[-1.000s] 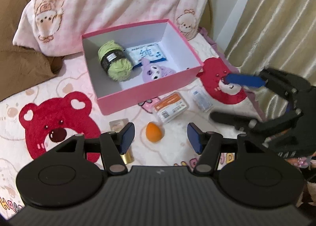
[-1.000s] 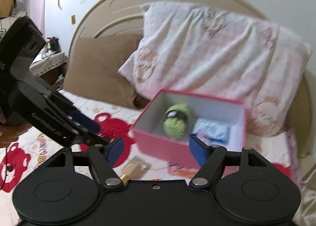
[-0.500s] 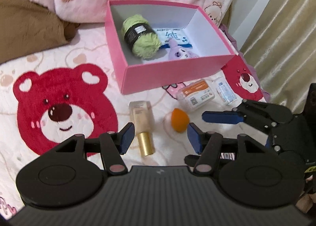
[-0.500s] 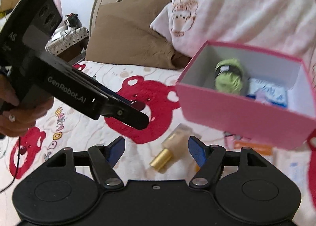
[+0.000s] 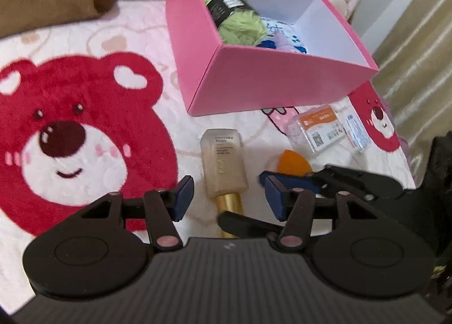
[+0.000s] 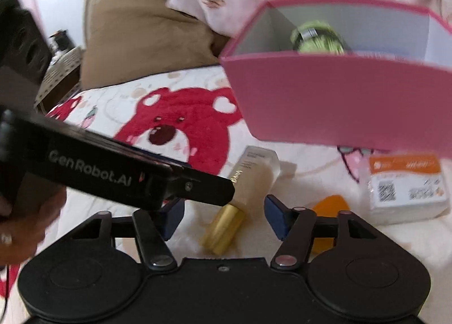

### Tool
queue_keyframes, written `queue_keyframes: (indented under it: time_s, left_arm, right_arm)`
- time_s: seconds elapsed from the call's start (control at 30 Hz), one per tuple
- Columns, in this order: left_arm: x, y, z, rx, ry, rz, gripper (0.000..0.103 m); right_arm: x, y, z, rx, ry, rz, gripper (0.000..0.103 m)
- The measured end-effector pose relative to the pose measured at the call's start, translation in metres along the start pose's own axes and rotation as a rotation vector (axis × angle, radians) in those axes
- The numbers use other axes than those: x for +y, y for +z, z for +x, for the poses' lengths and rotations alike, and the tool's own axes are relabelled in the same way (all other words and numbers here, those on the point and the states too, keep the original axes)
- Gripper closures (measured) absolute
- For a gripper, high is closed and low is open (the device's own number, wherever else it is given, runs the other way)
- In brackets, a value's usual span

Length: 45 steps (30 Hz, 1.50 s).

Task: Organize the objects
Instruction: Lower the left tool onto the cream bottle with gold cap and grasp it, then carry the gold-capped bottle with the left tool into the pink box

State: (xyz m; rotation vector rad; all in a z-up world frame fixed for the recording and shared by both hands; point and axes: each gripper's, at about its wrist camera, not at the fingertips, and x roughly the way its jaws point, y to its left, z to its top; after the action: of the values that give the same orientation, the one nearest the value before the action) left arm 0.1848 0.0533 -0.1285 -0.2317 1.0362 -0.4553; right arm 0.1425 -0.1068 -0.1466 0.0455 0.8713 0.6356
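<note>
One frosted bottle (image 5: 224, 161) — gold cylindrical cap | rigid pink box (image 5: 254, 81) — fleecy blanket (image 5: 70, 131)

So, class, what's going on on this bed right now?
A person is tidying loose items into a pink box with a pair of tongs in each hand. Green yarn already lies inside the box. Both the left tongs and right tongs are closing over a gold-capped cosmetic bottle lying on the bedspread; neither grips it yet. An orange sponge and a labelled packet wait beside it.
</note>
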Motion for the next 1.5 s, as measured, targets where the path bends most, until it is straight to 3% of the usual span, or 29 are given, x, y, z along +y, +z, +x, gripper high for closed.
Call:
queue_keyframes:
  time_s: [0.13, 0.23, 0.43, 0.5, 0.6, 0.7, 0.83, 0.97, 1.23, 1.5]
  left_arm:
    - [0.013, -0.002, 0.016, -0.009, -0.056, -0.099, 0.064]
    - [0.016, -0.005, 0.025, -0.004, -0.065, -0.143, 0.069]
    - [0.015, -0.010, 0.028, -0.017, -0.115, -0.198, 0.070]
    - [0.011, -0.009, 0.032, -0.015, -0.081, -0.184, 0.070]
    - [0.011, -0.008, 0.035, -0.021, -0.063, -0.185, 0.067]
    - [0.016, -0.010, 0.040, -0.024, -0.052, -0.243, 0.054]
    - [0.016, -0.013, 0.042, -0.044, -0.048, -0.285, 0.053]
    - [0.008, -0.017, 0.040, -0.060, -0.042, -0.296, 0.056]
    - [-0.029, -0.026, 0.017, -0.052, 0.033, -0.204, 0.057]
    - [-0.068, -0.017, -0.023, -0.045, 0.021, -0.150, 0.057]
  right_arm:
    - [-0.002, -0.005, 0.020, 0.030, -0.050, 0.006, 0.056]
    - [0.001, -0.011, 0.021, 0.015, -0.074, -0.024, 0.060]
    - [-0.010, -0.017, 0.014, 0.014, -0.110, 0.022, 0.063]
    - [-0.010, -0.017, 0.019, 0.013, -0.116, 0.005, 0.063]
    - [-0.002, -0.018, 0.027, -0.002, -0.153, -0.062, 0.062]
    - [-0.002, -0.018, 0.029, -0.009, -0.160, -0.071, 0.062]
    - [-0.007, -0.016, 0.030, -0.004, -0.152, -0.057, 0.063]
    - [-0.012, -0.015, 0.022, 0.001, -0.114, -0.001, 0.062]
    - [-0.016, -0.025, 0.001, 0.020, -0.044, 0.051, 0.062]
    - [0.000, -0.014, -0.039, 0.026, -0.057, -0.010, 0.062]
